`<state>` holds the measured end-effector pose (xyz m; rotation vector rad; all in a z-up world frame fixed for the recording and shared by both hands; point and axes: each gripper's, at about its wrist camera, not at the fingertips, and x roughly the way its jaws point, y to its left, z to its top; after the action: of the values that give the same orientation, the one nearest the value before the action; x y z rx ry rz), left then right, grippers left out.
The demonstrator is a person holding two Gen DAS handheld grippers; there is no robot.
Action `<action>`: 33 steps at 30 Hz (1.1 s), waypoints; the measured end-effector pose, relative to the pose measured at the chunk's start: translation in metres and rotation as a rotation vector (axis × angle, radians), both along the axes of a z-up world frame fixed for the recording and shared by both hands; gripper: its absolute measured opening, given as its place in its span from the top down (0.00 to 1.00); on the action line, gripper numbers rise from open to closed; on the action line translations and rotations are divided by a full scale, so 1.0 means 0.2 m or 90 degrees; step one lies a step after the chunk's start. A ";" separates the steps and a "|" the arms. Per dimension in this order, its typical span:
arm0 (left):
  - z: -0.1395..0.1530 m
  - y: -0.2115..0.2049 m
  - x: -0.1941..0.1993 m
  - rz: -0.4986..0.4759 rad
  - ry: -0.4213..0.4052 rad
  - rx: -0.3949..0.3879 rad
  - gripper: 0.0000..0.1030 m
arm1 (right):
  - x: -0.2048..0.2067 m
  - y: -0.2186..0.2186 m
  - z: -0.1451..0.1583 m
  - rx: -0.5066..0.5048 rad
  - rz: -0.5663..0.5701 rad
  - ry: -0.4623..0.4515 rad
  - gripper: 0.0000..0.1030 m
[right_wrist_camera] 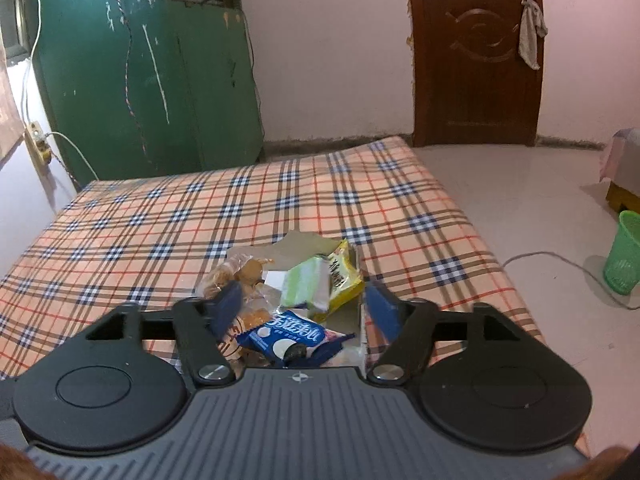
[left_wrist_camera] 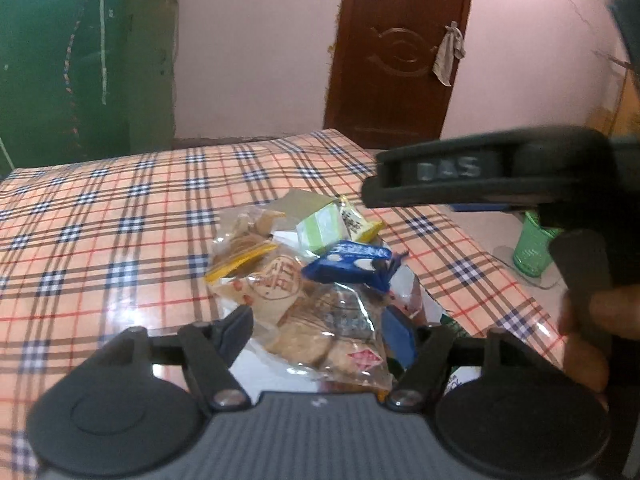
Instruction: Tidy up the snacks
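Snacks (right_wrist_camera: 288,300) heaped in a shallow box (right_wrist_camera: 304,245) on the plaid tablecloth (right_wrist_camera: 160,232) — left gripper (left_wrist_camera: 320,328) and right gripper (right_wrist_camera: 304,304) both spread wide over the pile, gripping nothing — most packets apparently gathered, maybe only tidying left.

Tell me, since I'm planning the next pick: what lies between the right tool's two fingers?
In the right wrist view, the blue cookie packet lies between the open right tool's fingers, with the green packet and yellow packet just beyond.

Brown door (right_wrist_camera: 476,52), green door (right_wrist_camera: 136,68), green basket (right_wrist_camera: 622,256).
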<state>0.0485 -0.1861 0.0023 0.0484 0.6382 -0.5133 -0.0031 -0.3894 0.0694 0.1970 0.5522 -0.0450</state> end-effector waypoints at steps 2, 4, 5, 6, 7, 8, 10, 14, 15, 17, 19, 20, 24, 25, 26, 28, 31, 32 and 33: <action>0.03 0.03 -0.03 0.012 -0.002 -0.003 0.22 | -0.06 0.00 0.03 -0.007 -0.004 -0.015 0.00; 0.06 0.06 -0.06 0.034 0.001 -0.001 0.17 | -0.13 0.01 0.07 -0.015 -0.009 -0.029 0.00; 0.08 0.07 -0.07 0.045 0.002 -0.002 0.14 | -0.17 0.02 0.09 -0.017 -0.015 -0.037 0.00; 0.09 0.09 -0.09 0.055 0.000 0.001 0.11 | -0.21 0.02 0.10 -0.018 -0.018 -0.040 0.00; 0.10 0.10 -0.12 0.067 -0.002 0.007 0.10 | -0.25 0.02 0.12 -0.021 -0.023 -0.042 0.00; 0.12 0.12 -0.14 0.080 -0.005 0.016 0.07 | -0.29 0.02 0.13 -0.024 -0.028 -0.040 0.00; 0.14 0.15 -0.19 0.096 -0.006 0.021 0.03 | -0.36 0.01 0.14 -0.025 -0.035 -0.032 0.00; 0.16 0.22 -0.28 0.138 0.007 0.016 0.02 | -0.51 0.00 0.12 -0.025 -0.052 -0.007 0.00; 0.16 0.23 -0.29 0.150 0.008 0.018 0.02 | -0.55 0.00 0.10 -0.025 -0.060 0.002 0.00; 0.16 0.24 -0.34 0.169 0.005 0.027 0.02 | -0.62 0.01 0.07 -0.030 -0.065 0.013 0.00; 0.15 0.25 -0.39 0.184 -0.001 0.039 0.02 | -0.68 0.03 0.04 -0.031 -0.064 0.017 0.00; 0.14 0.26 -0.41 0.188 -0.003 0.045 0.02 | -0.70 0.04 0.03 -0.029 -0.065 0.018 0.00; 0.13 0.27 -0.47 0.199 -0.009 0.064 0.02 | -0.81 0.07 -0.03 -0.015 -0.065 0.006 0.00; 0.12 0.27 -0.49 0.202 -0.012 0.066 0.02 | -0.82 0.09 -0.05 -0.019 -0.061 0.004 0.00; 0.12 0.27 -0.50 0.206 -0.015 0.069 0.02 | -0.85 0.10 -0.07 -0.024 -0.055 -0.007 0.00; 0.11 0.27 -0.52 0.215 -0.021 0.077 0.02 | -0.89 0.13 -0.11 -0.036 -0.039 -0.017 0.00; 0.10 0.27 -0.55 0.217 -0.023 0.084 0.02 | -0.92 0.14 -0.15 -0.032 -0.032 0.004 0.00; 0.09 0.27 -0.56 0.217 -0.022 0.084 0.02 | -0.92 0.14 -0.16 -0.025 -0.033 0.014 0.00; 0.08 0.27 -0.57 0.217 -0.022 0.085 0.02 | -0.92 0.13 -0.17 -0.013 -0.034 0.026 0.00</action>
<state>-0.0649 -0.1314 0.0188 0.0727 0.6300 -0.1409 -0.1865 -0.3634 0.0361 0.1910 0.5863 -0.1059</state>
